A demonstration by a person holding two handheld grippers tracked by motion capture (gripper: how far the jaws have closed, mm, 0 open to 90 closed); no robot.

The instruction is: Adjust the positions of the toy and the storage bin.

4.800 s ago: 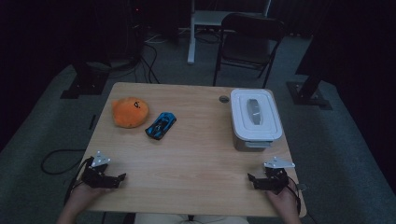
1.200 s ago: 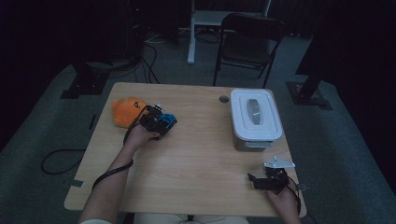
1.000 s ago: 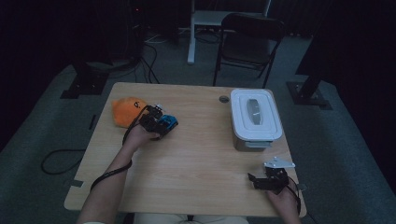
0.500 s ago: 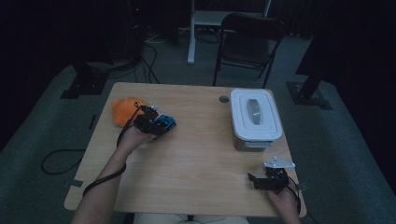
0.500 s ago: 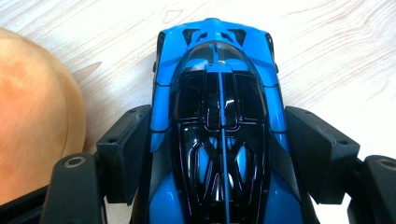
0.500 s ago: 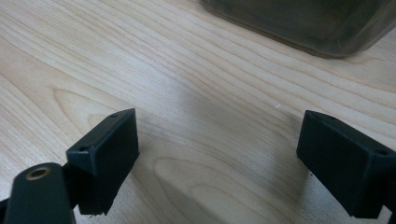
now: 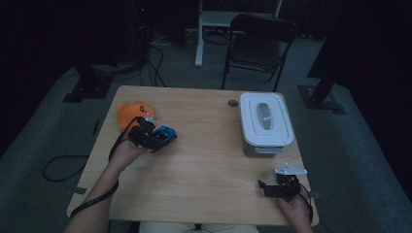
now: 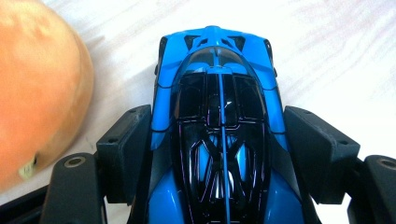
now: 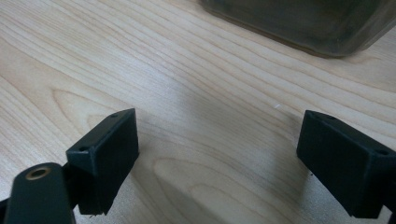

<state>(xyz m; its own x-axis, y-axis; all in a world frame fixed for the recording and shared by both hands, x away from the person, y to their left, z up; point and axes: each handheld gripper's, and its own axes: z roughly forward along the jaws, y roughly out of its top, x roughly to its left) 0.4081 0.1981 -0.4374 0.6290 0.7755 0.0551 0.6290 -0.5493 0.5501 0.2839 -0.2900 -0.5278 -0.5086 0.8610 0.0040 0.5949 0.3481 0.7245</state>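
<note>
A blue toy car (image 7: 166, 132) with a black roof sits between the jaws of my left gripper (image 7: 154, 138), which is shut on its sides. In the left gripper view the black pads (image 8: 125, 149) press against both flanks of the car (image 8: 219, 140), its nose pointing away from me, over the pale table. An orange plush toy (image 7: 131, 110) lies just beyond and to the left of the car and fills the left edge (image 8: 37, 93) of that view. My right gripper (image 7: 266, 188) rests at the table's front right, open, with bare wood between its pads (image 9: 105, 149).
A white lidded box (image 7: 265, 124) stands at the right back of the wooden table (image 7: 209, 160); its lower wall (image 9: 303, 23) shows ahead of the right gripper. A small round grommet (image 7: 233, 103) sits near the far edge. A chair (image 7: 257, 39) stands behind the table.
The left hand reached the car from the front left and closed on it. Over the last second it drew the car a little left and toward me, slightly raised. The right gripper stayed put.
</note>
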